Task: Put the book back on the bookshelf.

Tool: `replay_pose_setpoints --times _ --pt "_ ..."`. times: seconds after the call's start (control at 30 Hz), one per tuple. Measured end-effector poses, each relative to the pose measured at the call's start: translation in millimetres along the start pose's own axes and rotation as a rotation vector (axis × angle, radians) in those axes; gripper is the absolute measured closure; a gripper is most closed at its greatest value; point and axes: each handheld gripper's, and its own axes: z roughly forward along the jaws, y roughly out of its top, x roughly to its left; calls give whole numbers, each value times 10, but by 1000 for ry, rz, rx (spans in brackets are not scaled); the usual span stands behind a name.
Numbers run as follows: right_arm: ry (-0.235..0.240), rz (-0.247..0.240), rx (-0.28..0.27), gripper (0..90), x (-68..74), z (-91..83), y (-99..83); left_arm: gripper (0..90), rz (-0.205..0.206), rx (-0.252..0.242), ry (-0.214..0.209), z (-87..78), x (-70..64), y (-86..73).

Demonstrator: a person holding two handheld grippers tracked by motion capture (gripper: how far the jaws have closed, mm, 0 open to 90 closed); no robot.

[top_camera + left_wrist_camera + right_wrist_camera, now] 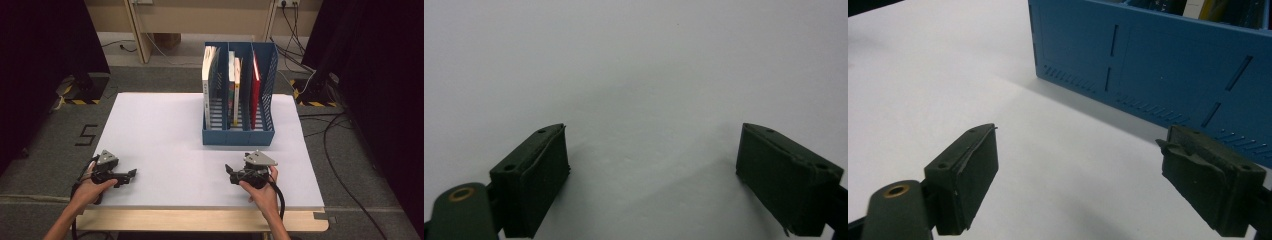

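A blue three-slot file rack (239, 136) stands upright at the back middle of the white table (165, 140). It holds a white book (208, 75) in the left slot, two thin books (234, 85) in the middle slot and a red book (255, 85) in the right slot. My left gripper (133, 173) rests near the front left edge, open, with bare table between its jaws (651, 165). My right gripper (229, 170) sits at the front right, open and empty, a little short of the rack's front wall (1168, 65).
Cables (330, 135) trail over the grey floor to the right of the table. Stands with yellow-black tape (75, 95) flank the table at both back corners. A wooden strip (200, 220) runs along the table's near edge.
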Motion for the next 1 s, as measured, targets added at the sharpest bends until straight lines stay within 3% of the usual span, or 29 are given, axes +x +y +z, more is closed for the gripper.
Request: replay_pose_setpoints --times 0.57,1.0 --pt "28 -7 65 158 53 -47 -170 125 -1 0 -1 0 0 0" --pt "22 -13 101 158 42 -133 -278 125 0 0 0 0 0 0"
